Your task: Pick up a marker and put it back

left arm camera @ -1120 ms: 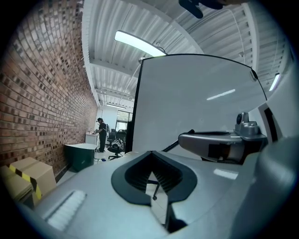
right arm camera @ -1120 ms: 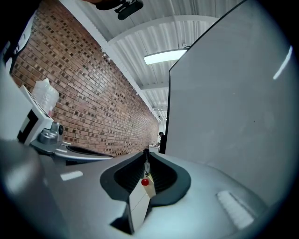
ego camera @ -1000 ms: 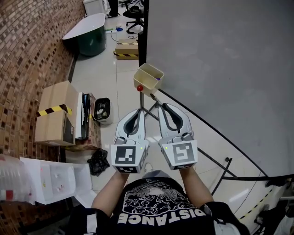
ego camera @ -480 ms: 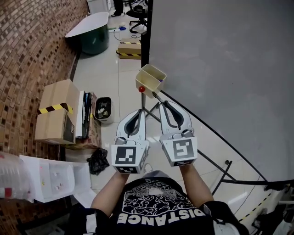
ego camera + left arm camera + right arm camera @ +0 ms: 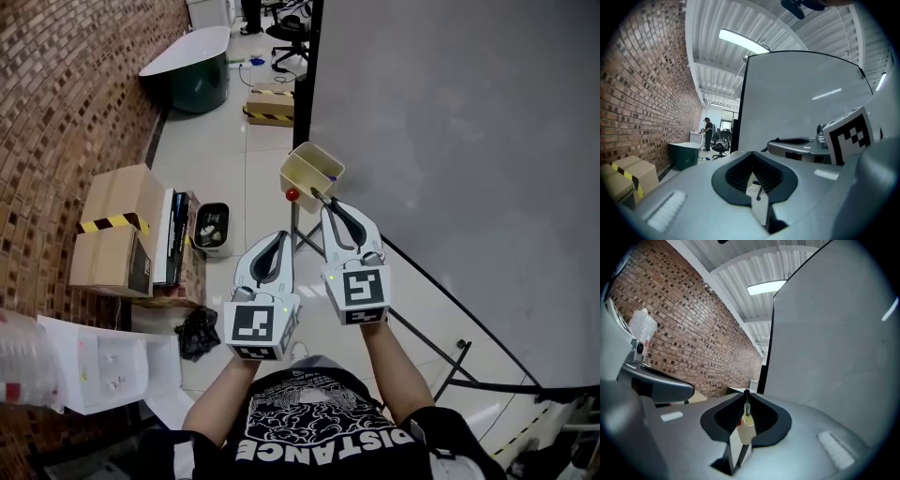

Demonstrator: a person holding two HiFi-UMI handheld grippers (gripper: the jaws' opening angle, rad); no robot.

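A cardboard box [image 5: 117, 230] is sitting by the brick wall at the left. The left claw [image 5: 278, 236] is hanging over the floor, clenched on nothing. Ahead, the beige tray [image 5: 323, 150] is holding a purple marker [image 5: 330, 176] in its far right corner. The right claw [image 5: 316, 198], also clenched and empty, is hovering with its tips just beside the tray's near edge, next to the grey board [image 5: 450, 141].

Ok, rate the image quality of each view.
Head view: evenly lit and sharp, soft sheen on the floor tiles. Left gripper view: fisheye, dark corners, ceiling lamp blown out and mirrored in the whiteboard. Right gripper view: brick wall bowed, same vignette.
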